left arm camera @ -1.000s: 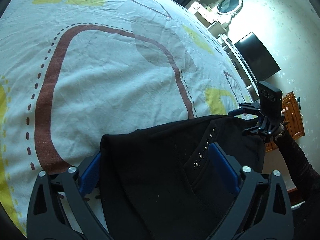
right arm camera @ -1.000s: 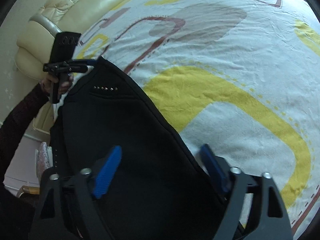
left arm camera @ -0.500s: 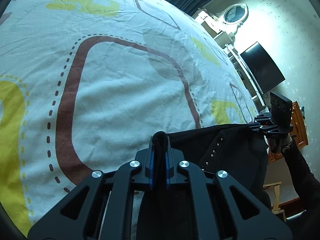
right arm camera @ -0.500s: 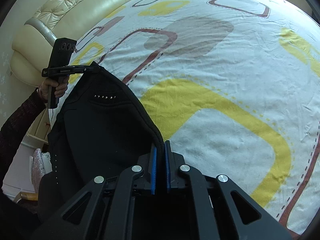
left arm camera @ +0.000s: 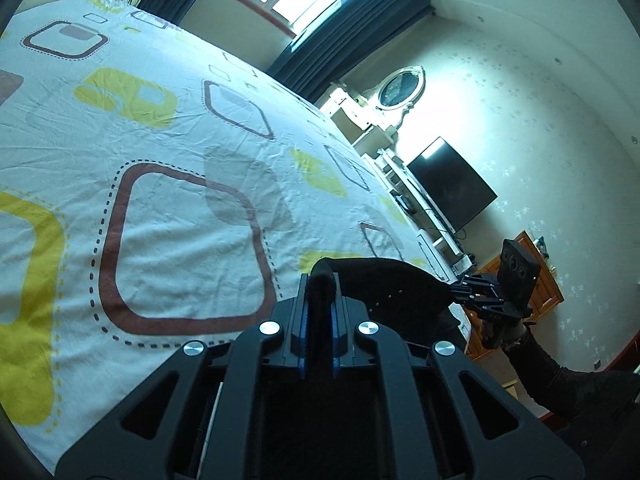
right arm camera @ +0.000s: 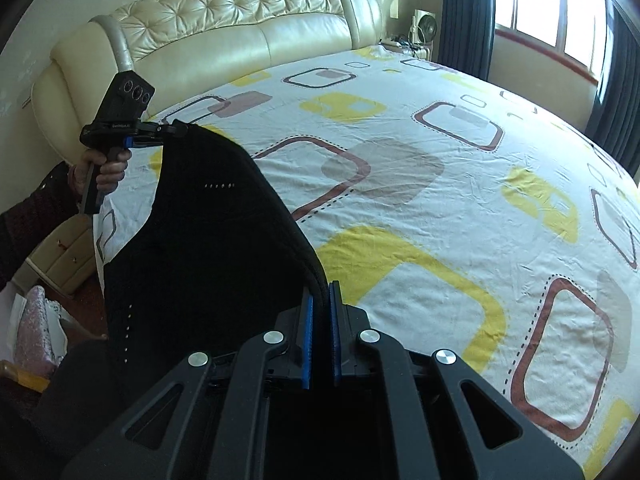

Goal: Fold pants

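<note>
Both grippers, left gripper (left arm camera: 319, 280) and right gripper (right arm camera: 321, 294), are clamped on the waistband corners of the black pants (right arm camera: 208, 248), held just above the bed sheet (right arm camera: 420, 208); uneven pulling could slip the fabric free, spoiling the fold

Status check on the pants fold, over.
Left gripper and right gripper both shut on the pants. Pants stretched between them, lifted over the bed. Nothing in the way.

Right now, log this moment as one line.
left gripper: shut on pants | right gripper: shut on pants | pants: lifted above bed
</note>
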Demonstrator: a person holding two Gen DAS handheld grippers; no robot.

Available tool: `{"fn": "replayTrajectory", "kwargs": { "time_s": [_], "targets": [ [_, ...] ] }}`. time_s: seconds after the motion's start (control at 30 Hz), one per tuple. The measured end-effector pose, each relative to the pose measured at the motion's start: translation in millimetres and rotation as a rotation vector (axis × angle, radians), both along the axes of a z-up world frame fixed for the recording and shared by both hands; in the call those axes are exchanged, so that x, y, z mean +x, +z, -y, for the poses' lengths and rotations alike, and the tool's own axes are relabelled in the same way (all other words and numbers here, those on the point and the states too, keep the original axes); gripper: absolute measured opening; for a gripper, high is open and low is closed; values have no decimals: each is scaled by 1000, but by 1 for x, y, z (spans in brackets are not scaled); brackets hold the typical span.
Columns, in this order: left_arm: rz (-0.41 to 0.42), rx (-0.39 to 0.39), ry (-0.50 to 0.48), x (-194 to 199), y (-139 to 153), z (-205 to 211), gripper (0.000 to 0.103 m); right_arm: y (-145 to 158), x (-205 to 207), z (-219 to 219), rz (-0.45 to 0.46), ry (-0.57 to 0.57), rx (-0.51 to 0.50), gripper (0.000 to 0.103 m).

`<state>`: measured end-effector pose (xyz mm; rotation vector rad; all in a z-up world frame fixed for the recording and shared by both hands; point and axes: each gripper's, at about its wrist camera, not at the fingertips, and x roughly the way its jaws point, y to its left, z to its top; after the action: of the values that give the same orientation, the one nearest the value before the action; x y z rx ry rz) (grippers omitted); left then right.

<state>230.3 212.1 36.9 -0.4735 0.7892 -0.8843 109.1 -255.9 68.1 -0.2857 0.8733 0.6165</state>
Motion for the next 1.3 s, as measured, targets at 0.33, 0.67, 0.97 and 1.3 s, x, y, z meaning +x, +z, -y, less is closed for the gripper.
{"fn": "replayTrajectory", "kwargs": {
  "time_s": [0.33,0.67,0.97,1.3],
  "targets": [
    [-79,-43,40,-125,-47,-35,9,-51,-129,-28,39,41,-77,7],
    [-251,-58,160,-183,-124,-58,23,-123,-190,-46,-3,65,-180,12],
    [-326,-232,300,-216,-129,-79,31,-126,-203,-48,47,44,-214,12],
    [-441,-345,458,-234,-133,-59,43,-129,-201,-45,25,11,-176,14]
  ]
}}
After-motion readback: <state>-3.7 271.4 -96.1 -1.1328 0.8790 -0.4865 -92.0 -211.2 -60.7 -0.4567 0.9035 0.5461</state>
